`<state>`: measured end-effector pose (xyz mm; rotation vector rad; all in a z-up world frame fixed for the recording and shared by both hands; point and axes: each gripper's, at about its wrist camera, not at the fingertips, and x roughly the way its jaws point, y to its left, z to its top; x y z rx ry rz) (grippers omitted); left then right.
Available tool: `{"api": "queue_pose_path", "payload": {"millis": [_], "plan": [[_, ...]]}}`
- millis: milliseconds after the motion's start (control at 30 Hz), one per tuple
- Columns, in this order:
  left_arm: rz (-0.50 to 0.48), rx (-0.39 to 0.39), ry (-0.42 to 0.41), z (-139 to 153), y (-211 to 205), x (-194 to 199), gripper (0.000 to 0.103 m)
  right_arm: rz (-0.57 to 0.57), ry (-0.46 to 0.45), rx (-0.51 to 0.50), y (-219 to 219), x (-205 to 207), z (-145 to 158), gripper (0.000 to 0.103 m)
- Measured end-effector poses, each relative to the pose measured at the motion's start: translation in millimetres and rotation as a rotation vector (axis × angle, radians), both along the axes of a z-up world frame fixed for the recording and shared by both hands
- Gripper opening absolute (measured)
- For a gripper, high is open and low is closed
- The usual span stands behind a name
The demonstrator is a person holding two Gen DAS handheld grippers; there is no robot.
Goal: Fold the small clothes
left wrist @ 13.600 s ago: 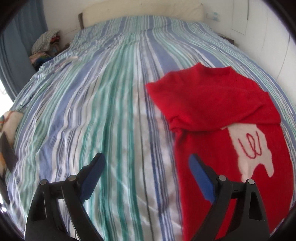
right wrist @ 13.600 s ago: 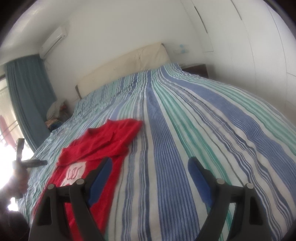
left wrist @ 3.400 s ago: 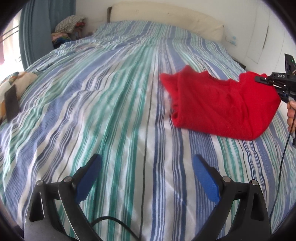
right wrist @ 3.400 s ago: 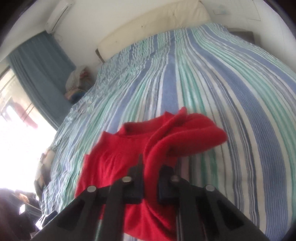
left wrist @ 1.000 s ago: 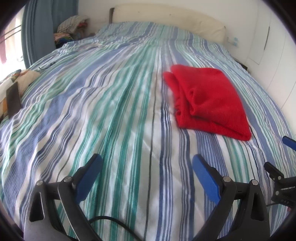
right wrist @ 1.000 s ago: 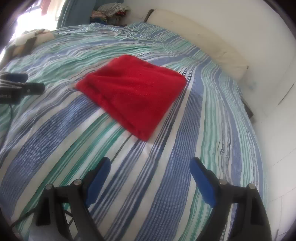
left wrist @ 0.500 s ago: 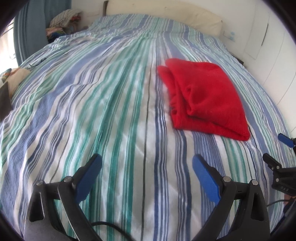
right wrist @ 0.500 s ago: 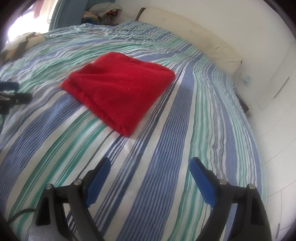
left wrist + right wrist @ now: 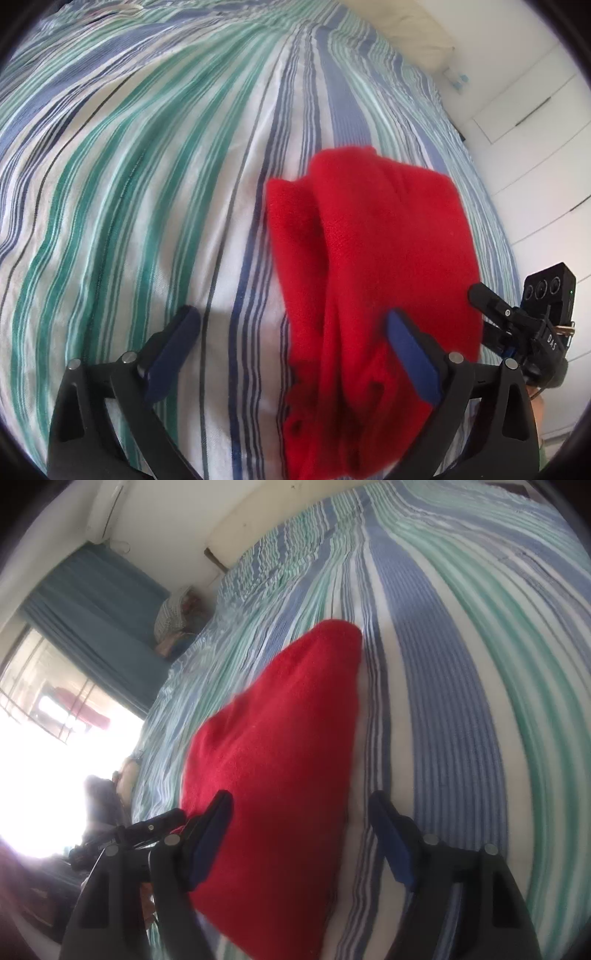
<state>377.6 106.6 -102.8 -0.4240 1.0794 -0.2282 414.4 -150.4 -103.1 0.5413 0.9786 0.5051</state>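
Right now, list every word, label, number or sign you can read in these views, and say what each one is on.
"DAS": white letters on the black body of the right gripper, seen in the left wrist view.
Faint white print on the body of the left gripper, seen in the right wrist view: too blurred to read.
No readable text on the folded red sweater, the striped bedsheet, or the wall air conditioner.

Striped bedsheet (image 9: pixel 155 177) spread ahead of hand-held gripper. Cream headboard (image 9: pixel 295 520) beyond, far end. Blue curtain (image 9: pixel 96 616), bright window (image 9: pixel 48 716), clothes pile (image 9: pixel 177 616) far left.
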Motion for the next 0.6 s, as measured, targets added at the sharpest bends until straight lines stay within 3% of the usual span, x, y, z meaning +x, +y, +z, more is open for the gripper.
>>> {"api": "queue_pose_path", "payload": {"millis": [67,100,133,200,267,333,433,533,600], "plan": [[-0.051,0.019,-0.026,0,-20,-1,0.096,0.016,0.035,0.076,18,13,-20,0.073],[-0.087,0.06,-0.034,0,-31,-2,0.067,0.034,0.02,0.045,32,15,-23,0.064],[-0.128,0.097,-0.044,0,-40,-3,0.036,0.057,-0.019,-0.057,49,12,-20,0.054],[-0.139,0.148,-0.077,9,-52,-10,0.026,0.098,-0.149,-0.342,82,0,-3,0.046],[-0.148,0.18,-0.121,26,-58,-18,0.023,0.133,-0.303,-0.621,117,-22,17,0.038],[-0.146,0.177,-0.175,50,-56,-28,0.023,0.171,-0.422,-0.743,140,-44,37,0.034],[-0.133,0.146,-0.257,94,-49,-42,0.023,0.161,-0.532,-0.737,144,-60,76,0.034],[-0.128,0.124,-0.333,135,-42,-52,0.023,0.124,-0.59,-0.64,131,-68,117,0.034],[-0.121,0.119,-0.344,148,-42,-49,0.026,0.114,-0.588,-0.577,123,-57,139,0.034]]}}
